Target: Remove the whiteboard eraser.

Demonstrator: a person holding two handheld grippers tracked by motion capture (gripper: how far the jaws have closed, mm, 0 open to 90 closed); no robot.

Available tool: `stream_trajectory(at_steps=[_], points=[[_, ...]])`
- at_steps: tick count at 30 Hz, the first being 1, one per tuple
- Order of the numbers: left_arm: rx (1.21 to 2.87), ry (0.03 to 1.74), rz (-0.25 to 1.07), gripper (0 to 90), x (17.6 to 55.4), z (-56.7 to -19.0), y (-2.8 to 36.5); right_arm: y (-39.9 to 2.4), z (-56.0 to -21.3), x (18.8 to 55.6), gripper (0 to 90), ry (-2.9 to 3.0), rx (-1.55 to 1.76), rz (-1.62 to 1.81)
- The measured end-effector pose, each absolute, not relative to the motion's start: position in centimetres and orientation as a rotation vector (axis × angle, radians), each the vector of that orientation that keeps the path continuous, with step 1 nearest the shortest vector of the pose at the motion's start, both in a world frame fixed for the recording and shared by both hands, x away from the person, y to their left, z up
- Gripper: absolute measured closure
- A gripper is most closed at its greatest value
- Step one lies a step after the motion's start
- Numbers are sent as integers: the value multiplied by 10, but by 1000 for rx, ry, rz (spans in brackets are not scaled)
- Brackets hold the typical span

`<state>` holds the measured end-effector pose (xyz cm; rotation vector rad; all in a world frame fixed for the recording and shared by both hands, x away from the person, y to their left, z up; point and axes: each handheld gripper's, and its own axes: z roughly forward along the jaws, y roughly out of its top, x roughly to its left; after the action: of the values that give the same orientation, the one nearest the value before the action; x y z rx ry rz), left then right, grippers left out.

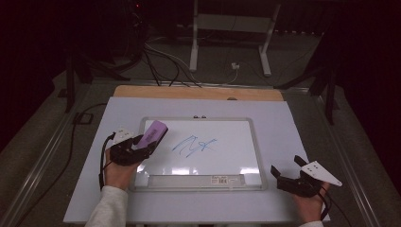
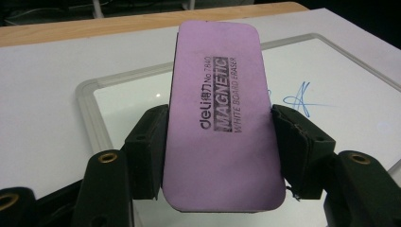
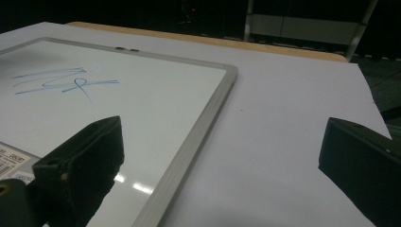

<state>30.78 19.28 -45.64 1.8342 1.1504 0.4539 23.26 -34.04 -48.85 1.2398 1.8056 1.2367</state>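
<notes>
A purple magnetic whiteboard eraser [image 1: 155, 132] [image 2: 220, 118] is clamped between the jaws of my left gripper [image 1: 142, 144] [image 2: 220, 137], above the left part of the whiteboard [image 1: 236, 142]. The board lies flat in its grey frame [image 2: 87, 113] [image 3: 208, 113]. A blue scribble [image 1: 195, 145] [image 2: 300, 97] [image 3: 66, 81] marks the board's middle, to the right of the eraser. My right gripper [image 1: 287, 171] [image 3: 220, 161] rests off the board's lower right corner, jaws wide apart and open with nothing between them.
The board lies on a pale sheet [image 1: 293, 127] over a wooden table [image 1: 198, 92]. A label strip [image 1: 224, 179] runs along the board's near edge. Cables [image 1: 161, 61] and white desk legs [image 1: 194, 42] stand on the floor beyond.
</notes>
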Motion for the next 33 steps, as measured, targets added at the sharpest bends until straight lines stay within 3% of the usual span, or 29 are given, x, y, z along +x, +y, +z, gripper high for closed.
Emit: stream_trajectory(at_steps=[33], points=[[1952,1139,379,416,339,-484,162,-340,-490,234,13,1810,1246,1226]])
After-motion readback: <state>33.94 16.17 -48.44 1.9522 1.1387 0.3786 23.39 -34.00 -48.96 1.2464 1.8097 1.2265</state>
